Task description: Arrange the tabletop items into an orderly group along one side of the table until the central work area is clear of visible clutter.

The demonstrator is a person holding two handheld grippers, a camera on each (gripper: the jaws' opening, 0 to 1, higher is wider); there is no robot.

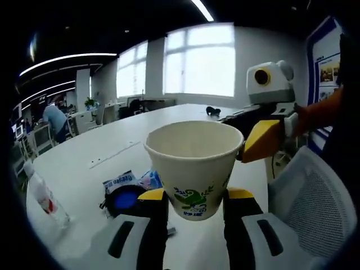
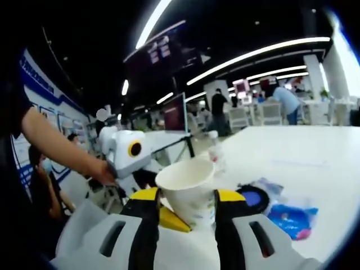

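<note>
Yellow-tipped jaws of the left gripper (image 1: 194, 198) pinched a paper cup (image 1: 193, 168) (green print on its side), upright above the white table (image 1: 169, 121). Whether the right gripper (image 2: 187, 198) clasped it too, I cannot tell. Bottle (image 1: 44, 197) and blue packets (image 1: 125, 188) lay near.

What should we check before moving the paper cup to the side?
1. Paper cup upright: ok.
2. Cup held between the left gripper jaws: ok.
3. Right gripper also gripping the cup: cannot tell; the jaws flank it.
4. Cup empty, nothing to spill: cannot tell.
5. Water bottle out of the way: ok, lying apart.
6. Table centre free of clutter: not ok; blue packets remain.
</note>
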